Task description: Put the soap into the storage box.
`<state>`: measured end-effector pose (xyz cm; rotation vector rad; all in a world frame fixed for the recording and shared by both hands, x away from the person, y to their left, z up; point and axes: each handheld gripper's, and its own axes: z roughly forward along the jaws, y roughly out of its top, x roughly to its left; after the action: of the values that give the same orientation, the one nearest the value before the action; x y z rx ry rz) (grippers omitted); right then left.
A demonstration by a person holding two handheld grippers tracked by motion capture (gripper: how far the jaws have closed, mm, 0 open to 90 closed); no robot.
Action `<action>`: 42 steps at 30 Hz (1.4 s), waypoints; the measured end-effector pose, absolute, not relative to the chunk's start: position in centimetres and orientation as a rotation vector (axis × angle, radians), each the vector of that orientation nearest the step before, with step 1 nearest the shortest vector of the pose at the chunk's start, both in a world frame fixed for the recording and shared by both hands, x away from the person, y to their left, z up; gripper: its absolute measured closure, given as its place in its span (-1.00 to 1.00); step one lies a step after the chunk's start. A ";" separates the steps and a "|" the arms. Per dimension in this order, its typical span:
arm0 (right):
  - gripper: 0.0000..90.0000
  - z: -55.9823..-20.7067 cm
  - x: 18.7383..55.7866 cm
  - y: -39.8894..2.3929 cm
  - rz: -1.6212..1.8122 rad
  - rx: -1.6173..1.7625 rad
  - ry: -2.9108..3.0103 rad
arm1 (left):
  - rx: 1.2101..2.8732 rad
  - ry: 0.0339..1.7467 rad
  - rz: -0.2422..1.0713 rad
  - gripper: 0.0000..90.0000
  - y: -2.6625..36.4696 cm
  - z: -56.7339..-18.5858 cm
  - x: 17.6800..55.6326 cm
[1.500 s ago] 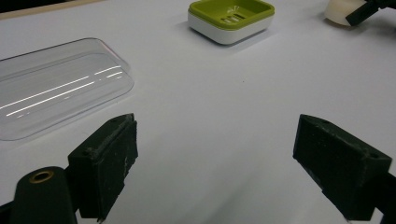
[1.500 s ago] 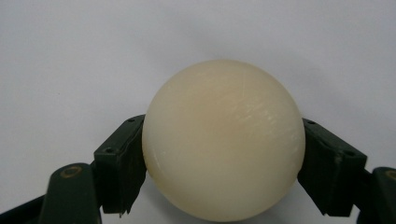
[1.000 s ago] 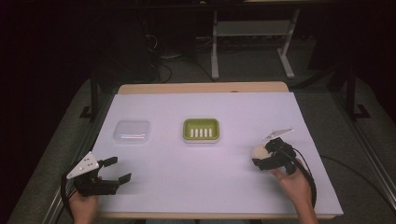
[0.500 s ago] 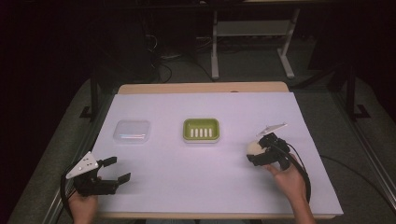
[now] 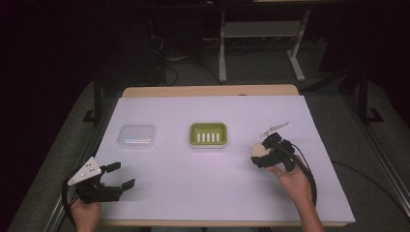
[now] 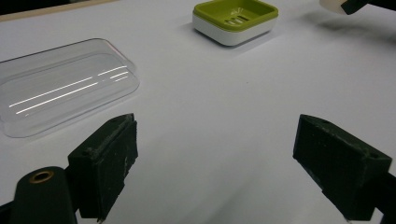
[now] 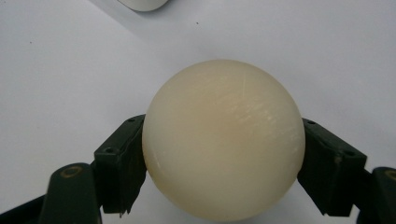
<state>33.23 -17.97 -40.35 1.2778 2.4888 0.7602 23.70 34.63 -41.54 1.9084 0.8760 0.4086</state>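
Our right gripper [image 5: 261, 155] has carried the soap [image 7: 223, 139], clamped, leftward; next probably the dish [image 5: 208, 134]; left gripper [image 5: 117, 176] gapes idle

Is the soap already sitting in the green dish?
No, the cream soap is clamped between the right gripper jaws, and the green dish holds nothing.

A smooth, rounded cream-coloured soap bar [image 7: 223, 140] is sitting clamped between two black jaws, hanging clear above the white table surface, just right of the green soap dish [image 5: 208, 134], faint scuff lines showing.
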 end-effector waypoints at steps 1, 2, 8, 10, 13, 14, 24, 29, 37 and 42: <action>-0.48 -40.2 33.3 -17.7 0.759 1.277 2.494 | 1.907 0.876 0.408 -0.71 34.6 -41.6 23.7; -0.48 -40.1 33.4 -17.6 0.758 1.271 2.496 | 1.908 0.876 0.408 -0.71 34.6 -41.6 23.7; -0.48 -39.5 34.1 -16.6 0.761 1.249 2.514 | 1.908 0.876 0.408 -0.71 34.6 -41.6 23.7; -0.48 -39.4 34.4 -16.5 0.767 1.247 2.515 | 1.910 0.878 0.408 -0.71 34.7 -41.6 23.7; -0.48 -39.2 34.7 -16.2 0.764 1.243 2.521 | 1.905 0.878 0.409 -0.71 34.8 -41.6 23.7; -0.48 -39.1 34.9 -16.1 0.764 1.227 2.520 | 1.902 0.881 0.408 -0.71 34.8 -41.6 23.7; -0.48 -38.7 35.9 -14.6 0.747 1.202 2.548 | 1.906 0.885 0.406 -0.71 34.8 -41.6 23.7; -0.48 -38.4 36.3 -13.9 0.760 1.184 2.546 | 1.908 0.880 0.407 -0.71 34.8 -41.6 23.7; -0.48 -37.9 37.0 -12.5 0.758 1.155 2.555 | 1.905 0.885 0.404 -0.71 34.8 -41.6 23.7; -0.48 -37.8 37.3 -11.8 0.761 1.151 2.572 | 1.908 0.881 0.408 -0.71 34.9 -41.5 23.7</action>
<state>37.34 -11.84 -37.80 1.1506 2.5717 0.7608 23.68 34.91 -41.51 1.9083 0.8810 0.4081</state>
